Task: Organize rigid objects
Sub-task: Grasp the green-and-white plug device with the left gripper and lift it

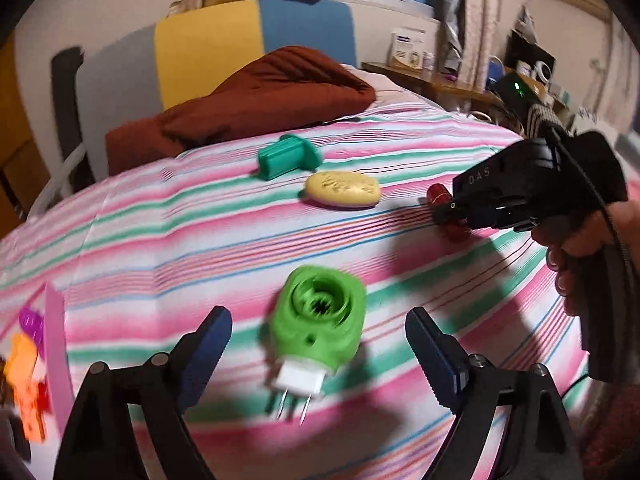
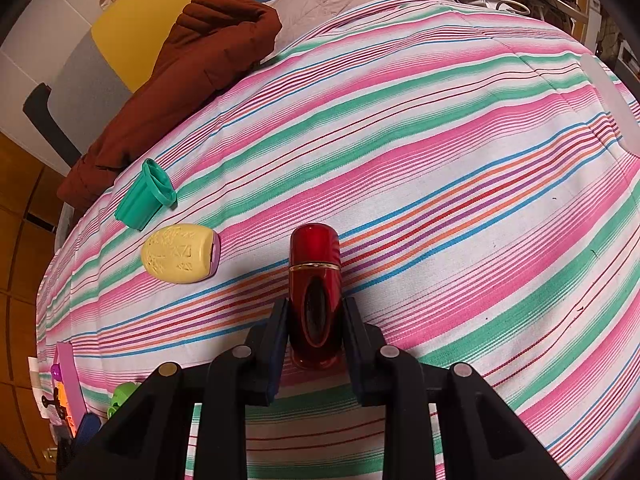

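Note:
A green plug-in device point(image 1: 318, 322) with a white plug and metal prongs lies on the striped bedspread, between and just ahead of my open left gripper point(image 1: 318, 344). My right gripper point(image 2: 316, 312) is shut on a dark red bottle point(image 2: 316, 280) with a gold band; it also shows in the left wrist view point(image 1: 444, 196). A yellow oval case point(image 1: 343, 190) point(image 2: 180, 252) and a teal ribbed cup point(image 1: 288, 156) point(image 2: 146, 194) on its side lie farther back on the bed.
A pink tray edge point(image 1: 56, 344) point(image 2: 70, 380) with purple and orange toys stands at the left. A brown quilted blanket point(image 1: 256, 96) point(image 2: 180, 80) is piled at the far side. A wooden desk point(image 1: 440, 84) with clutter stands beyond the bed.

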Motion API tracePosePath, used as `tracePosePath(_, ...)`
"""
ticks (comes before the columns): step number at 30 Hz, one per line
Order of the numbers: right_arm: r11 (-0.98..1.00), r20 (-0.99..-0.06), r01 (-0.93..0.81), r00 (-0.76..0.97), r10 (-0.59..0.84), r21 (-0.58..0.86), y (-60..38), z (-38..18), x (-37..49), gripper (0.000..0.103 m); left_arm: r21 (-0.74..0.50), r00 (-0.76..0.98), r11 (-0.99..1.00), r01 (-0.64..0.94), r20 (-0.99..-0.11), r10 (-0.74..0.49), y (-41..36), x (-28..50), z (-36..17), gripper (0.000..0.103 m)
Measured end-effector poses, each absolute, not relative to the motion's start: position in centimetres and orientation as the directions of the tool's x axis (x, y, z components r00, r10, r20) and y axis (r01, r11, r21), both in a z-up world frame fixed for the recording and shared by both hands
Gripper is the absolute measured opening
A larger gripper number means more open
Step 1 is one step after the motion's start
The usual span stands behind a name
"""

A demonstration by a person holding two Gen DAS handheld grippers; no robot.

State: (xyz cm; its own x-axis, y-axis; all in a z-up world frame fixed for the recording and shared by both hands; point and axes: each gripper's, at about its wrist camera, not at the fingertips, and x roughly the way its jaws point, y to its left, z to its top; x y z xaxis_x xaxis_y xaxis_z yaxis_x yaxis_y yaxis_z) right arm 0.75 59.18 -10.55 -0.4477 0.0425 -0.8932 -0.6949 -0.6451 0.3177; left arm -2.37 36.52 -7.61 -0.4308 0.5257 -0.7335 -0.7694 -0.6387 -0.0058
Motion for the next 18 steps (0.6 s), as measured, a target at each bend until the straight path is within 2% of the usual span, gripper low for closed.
tracePosePath(2,-0.647,-0.894,-0.694,-0.447,0.043,0.316,59.2,-10.5,0.7,0.025,0.007,-0.426,-0.623,-0.782,-0.735,0.527,37.3,-2.5,-8.1,0.086)
tracePosePath(4,-0.647,-0.894,-0.694,-0.447,0.043,0.316,59.2,-10.6,0.7,0.025,0.032,-0.432,-0.608,-0.793,-0.732,0.526,37.8,-2.6,-8.7,0.064)
tracePosePath(6,-0.648,-0.894,-0.694,-0.446,0.043,0.315,59.2,-10.5,0.7,0.025,0.070,-0.455,-0.608,-0.791,-0.732,0.507,37.6,-2.5,-9.6,0.055)
tracePosePath(11,-0.648,-0.895,-0.695,-0.444,0.045,0.312,59.2,-10.6,0.7,0.026,0.008,-0.422,-0.612,-0.791,-0.730,0.537,36.7,-3.0,-10.0,0.053)
tracePosePath(18,-0.665,-0.897,-0.687,-0.439,0.058,0.293,58.9,-10.6,0.4,0.025,-0.005,-0.437,-0.628,-0.778,-0.713,0.548,35.2,-2.6,-10.0,0.053)
